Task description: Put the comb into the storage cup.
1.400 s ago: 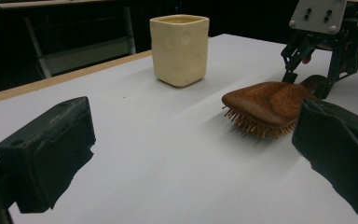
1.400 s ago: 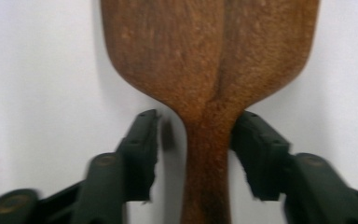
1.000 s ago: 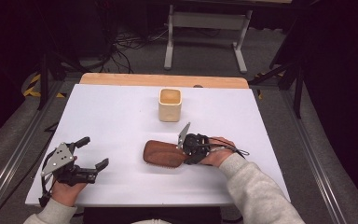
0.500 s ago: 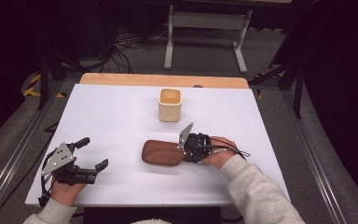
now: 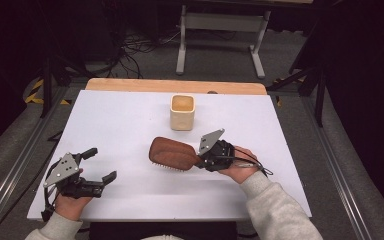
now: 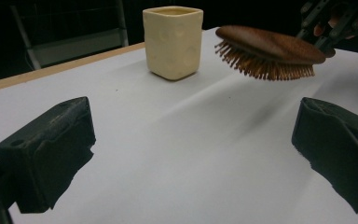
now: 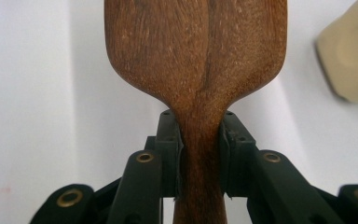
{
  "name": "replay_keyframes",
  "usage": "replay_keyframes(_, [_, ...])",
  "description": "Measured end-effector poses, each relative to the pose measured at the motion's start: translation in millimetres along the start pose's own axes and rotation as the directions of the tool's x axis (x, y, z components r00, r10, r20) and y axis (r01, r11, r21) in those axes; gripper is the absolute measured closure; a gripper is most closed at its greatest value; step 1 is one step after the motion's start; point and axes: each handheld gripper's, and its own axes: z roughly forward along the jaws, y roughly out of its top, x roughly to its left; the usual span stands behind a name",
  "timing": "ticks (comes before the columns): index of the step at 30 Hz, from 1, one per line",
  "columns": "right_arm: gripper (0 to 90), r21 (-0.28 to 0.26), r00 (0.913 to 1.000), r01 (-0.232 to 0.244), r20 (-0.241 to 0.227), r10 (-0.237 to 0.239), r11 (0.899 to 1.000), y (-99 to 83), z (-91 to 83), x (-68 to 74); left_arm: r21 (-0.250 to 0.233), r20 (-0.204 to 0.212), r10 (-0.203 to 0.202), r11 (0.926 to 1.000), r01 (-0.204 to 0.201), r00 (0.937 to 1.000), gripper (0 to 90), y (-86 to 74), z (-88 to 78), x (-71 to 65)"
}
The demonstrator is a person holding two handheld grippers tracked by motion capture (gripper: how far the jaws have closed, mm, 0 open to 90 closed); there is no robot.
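A brown wooden hairbrush (image 5: 172,153) hangs a little above the white table (image 5: 130,120), bristles down. My right gripper (image 5: 207,161) is shut on its handle; in the right gripper view both pads clamp the narrow handle (image 7: 200,154) just below the wide head. From the left gripper view the hairbrush (image 6: 270,46) floats at the upper right with its shadow on the table beneath. My left gripper (image 5: 101,165) rests at the table's near left, open, with nothing between its jaws. A cream square cup (image 5: 182,112) stands upright behind the brush, also seen as the cup (image 6: 173,41) and cup (image 7: 354,60).
The white table sheet lies over a wooden board (image 5: 175,86) whose far edge shows. A metal stand (image 5: 220,30) and cables lie on the floor beyond. Bare white surface stretches between the two grippers.
The right gripper has lifted the hairbrush off the table and carried it slightly away from the near edge. The left gripper has stayed put.
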Motion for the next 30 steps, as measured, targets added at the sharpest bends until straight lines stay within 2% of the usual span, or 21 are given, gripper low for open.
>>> replay_keyframes(4, [72.9,-0.088,0.9991,-0.027,0.03,0.03,0.996,-5.0,-5.5,5.5,-0.013,0.009,-0.004,0.9999,0.004,1.0,0.3,0.0,0.4,-0.1])
replay_keyframes(9, [72.8,-0.159,0.997,-0.04,0.06,0.05,0.986,-6.5,-9.3,12.7,-0.012,0.021,-0.018,0.9997,0.019,0.9996,0.3,0.8,0.3,1.1])
replay_keyframes(13, [72.8,-0.231,0.9931,-0.066,0.079,0.087,0.971,-7.8,-10.6,19.4,-0.013,0.03,-0.031,0.9994,0.032,0.999,0.3,1.0,1.3,2.0])
replay_keyframes(16, [72.9,-0.281,0.9884,-0.093,0.089,0.123,0.955,-10.6,-9.4,22.9,-0.002,0.029,-0.032,0.9995,0.032,0.9991,0.3,1.5,2.0,1.4])
replay_keyframes(20, [72.8,-0.327,0.9825,-0.096,0.12,0.143,0.94,-12.1,-7.5,28.8,0.008,0.05,-0.021,0.9998,0.021,0.9985,0.4,2.0,3.5,1.5])
replay_keyframes(27, [72.8,-0.411,0.9731,-0.123,0.129,0.191,0.903,-14.2,-3.2,33.8,0.004,0.071,-0.03,0.9996,0.029,0.997,0.9,2.7,5.0,1.4])
replay_keyframes(29, [72.8,-0.412,0.9713,-0.114,0.145,0.188,0.904,-13.2,-2.0,35.8,0.003,0.074,-0.035,0.9994,0.035,0.9967,0.8,2.7,5.6,0.9])
replay_keyframes(30, [72.8,-0.422,0.9705,-0.115,0.145,0.193,0.899,-13.1,-0.4,37.0,0.004,0.073,-0.037,0.9993,0.037,0.9966,0.8,2.9,5.8,0.7])
